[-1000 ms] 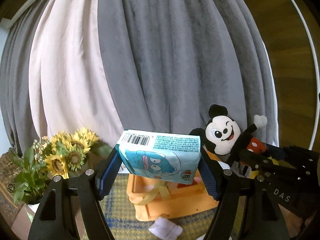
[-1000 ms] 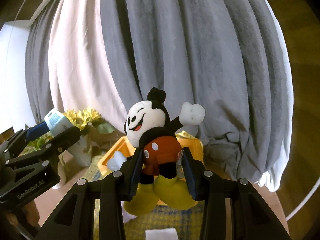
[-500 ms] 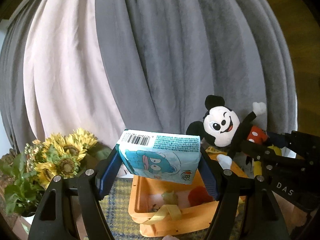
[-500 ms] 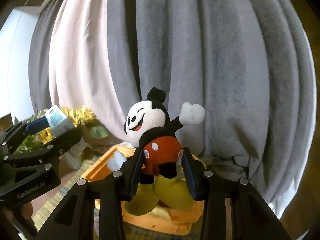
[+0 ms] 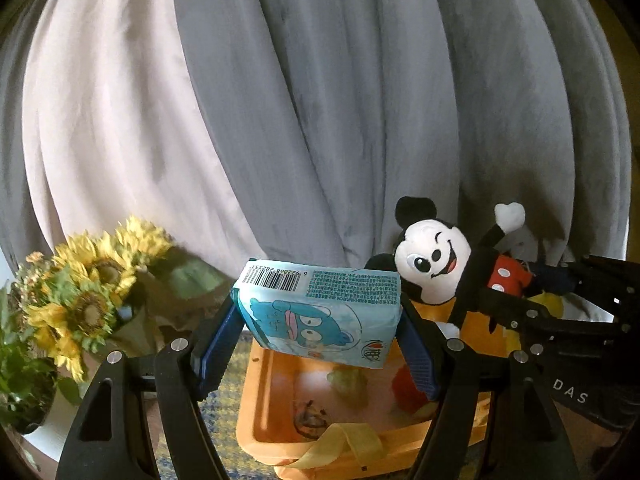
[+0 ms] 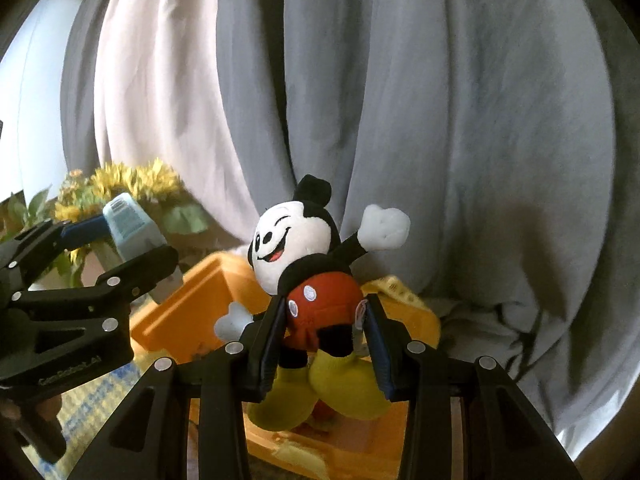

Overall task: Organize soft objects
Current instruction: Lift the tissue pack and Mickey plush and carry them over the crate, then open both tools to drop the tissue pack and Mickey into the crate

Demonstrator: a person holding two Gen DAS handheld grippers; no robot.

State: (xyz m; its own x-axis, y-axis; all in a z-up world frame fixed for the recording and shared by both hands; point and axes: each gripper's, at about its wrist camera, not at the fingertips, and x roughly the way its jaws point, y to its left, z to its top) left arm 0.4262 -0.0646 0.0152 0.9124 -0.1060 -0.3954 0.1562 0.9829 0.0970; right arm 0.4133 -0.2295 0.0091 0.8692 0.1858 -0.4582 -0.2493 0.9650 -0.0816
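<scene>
My left gripper [image 5: 320, 336] is shut on a light blue tissue pack [image 5: 320, 312] with a cartoon print and a barcode; it hangs above the near left part of an orange basket [image 5: 264, 424]. My right gripper [image 6: 324, 340] is shut on the red shorts of a mouse plush toy [image 6: 304, 256], which hangs over the same orange basket [image 6: 188, 308]. The plush [image 5: 436, 264] and the right gripper's black frame show at the right of the left wrist view. The tissue pack [image 6: 128, 224] shows at the left of the right wrist view. Small soft items [image 5: 348, 380] lie inside the basket.
A grey and pale pink curtain [image 5: 320, 100] hangs close behind the basket. A bunch of sunflowers [image 5: 84, 288] in a pot stands to the left. A blue and yellow checked cloth [image 5: 224, 412] lies under the basket. Yellow ribbon [image 5: 344, 444] drapes over its near rim.
Both grippers moved forward and down toward the basket, which now looms larger beneath them. The curtain is closer. Both grips held unchanged.
</scene>
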